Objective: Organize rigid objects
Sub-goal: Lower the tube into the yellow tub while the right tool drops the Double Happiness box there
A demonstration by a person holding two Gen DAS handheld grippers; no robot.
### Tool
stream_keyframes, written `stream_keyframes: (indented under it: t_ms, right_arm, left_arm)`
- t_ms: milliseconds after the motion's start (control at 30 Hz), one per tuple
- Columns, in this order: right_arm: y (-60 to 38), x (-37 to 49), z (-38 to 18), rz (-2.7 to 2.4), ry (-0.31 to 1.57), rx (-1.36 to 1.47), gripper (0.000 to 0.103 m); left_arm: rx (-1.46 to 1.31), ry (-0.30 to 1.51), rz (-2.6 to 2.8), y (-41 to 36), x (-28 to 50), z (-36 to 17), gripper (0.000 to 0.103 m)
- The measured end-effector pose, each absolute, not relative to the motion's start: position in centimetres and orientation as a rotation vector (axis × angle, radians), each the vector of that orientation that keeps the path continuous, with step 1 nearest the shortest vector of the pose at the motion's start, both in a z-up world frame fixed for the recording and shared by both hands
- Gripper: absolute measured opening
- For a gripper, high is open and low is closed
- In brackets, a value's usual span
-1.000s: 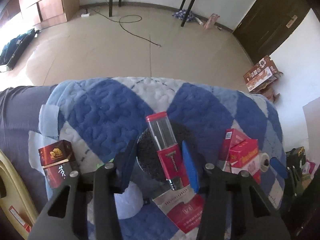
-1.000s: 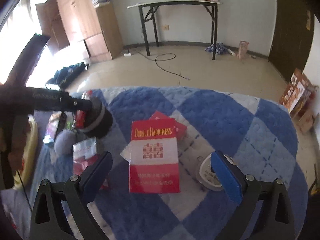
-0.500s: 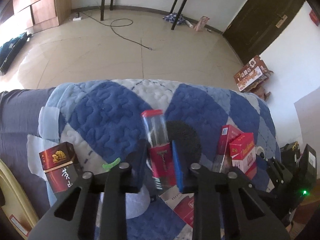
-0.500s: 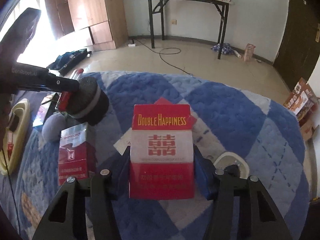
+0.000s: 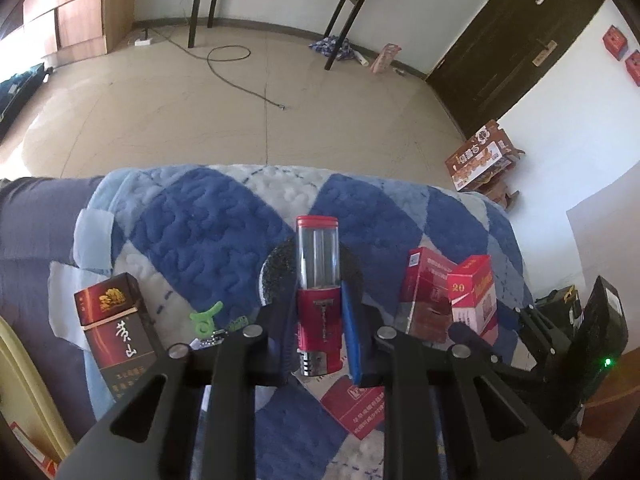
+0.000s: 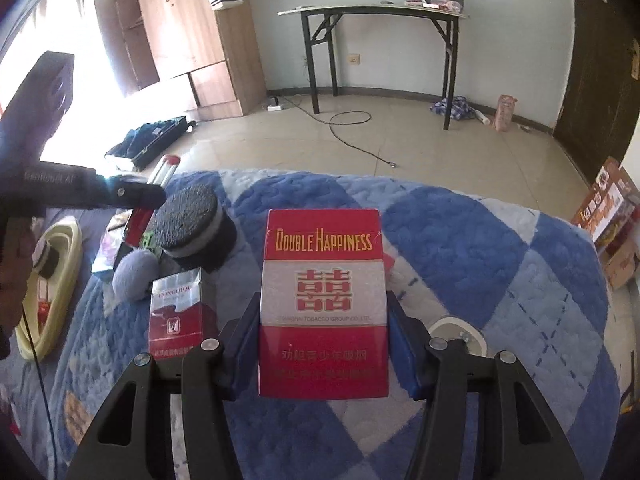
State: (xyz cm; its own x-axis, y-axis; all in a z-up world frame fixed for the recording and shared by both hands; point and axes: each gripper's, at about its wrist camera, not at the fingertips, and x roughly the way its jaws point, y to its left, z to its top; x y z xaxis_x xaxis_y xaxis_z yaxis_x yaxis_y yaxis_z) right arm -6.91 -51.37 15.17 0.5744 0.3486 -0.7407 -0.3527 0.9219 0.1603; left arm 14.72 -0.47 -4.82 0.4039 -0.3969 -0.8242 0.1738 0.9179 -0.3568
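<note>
With the left gripper [image 5: 318, 332] clamped on the red lighter tube [image 5: 318, 276] and the right gripper [image 6: 324, 344] clamped on the Double Happiness pack [image 6: 323, 300], both sit above the quilt [image 6: 500, 256]; the carry step seems in hand. Next calls for set-down spots, perhaps toward the yellow tray [image 6: 60, 288] at nine o'clock.

I see a quilt [image 6: 460, 240] in blue and white diamonds carrying everything. Toward its left edge I find a dark sponge puck [image 6: 192, 224], a grey-blue ball [image 6: 134, 274] and a red cigarette pack [image 6: 176, 312], with a brown box [image 5: 114, 328] standing nearer that edge. A white tape roll [image 6: 456, 332] lies near the right side.
</note>
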Motion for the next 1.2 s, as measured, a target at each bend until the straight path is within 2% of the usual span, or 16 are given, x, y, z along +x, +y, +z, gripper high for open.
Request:
stream_keyframes:
  t_ms: [267,467,567,667,767,967,1200]
  right_arm:
    - [-50.4,-7.9,18.4,0.486,0.83,-0.007,0.055]
    - [-42.5,-9.8,23.9,0.702,0.76,-0.021,0.055]
    - [-35.5,-10.8,25.5,0.83,0.758,-0.039,0.055]
    - [-27.5,-12.1,25.7,0.946,0.769,-0.113,0.055]
    - [-20.4,-13.2,24.5,1.043,0.821,-0.155,0.055]
    - [-8.5,-15.0,19.5,1.12,0.926,-0.417,0.055]
    - [-2.5,-13.1,15.3,1.034,1.038,-0.548,0.055]
  left_arm:
    - [-0.3,1.032,-0.386,3.8,12.2,-0.8,0.023]
    - [-0.33,0.962,-0.244,15.7,5.1,2.8,0.023]
    - [-0.318,0.963,-0.099,22.5,1.8,3.1,0.023]
    - [-0.345,0.992,0.049,29.6,-1.9,1.1,0.023]
    - [-0.353,1.065,0.118,32.8,-4.7,-2.8,0.023]
    - [-0.426,1.151,0.14,35.1,-6.6,-9.2,0.023]
    - [-0.414,1.249,0.138,35.5,-5.3,-12.7,0.023]
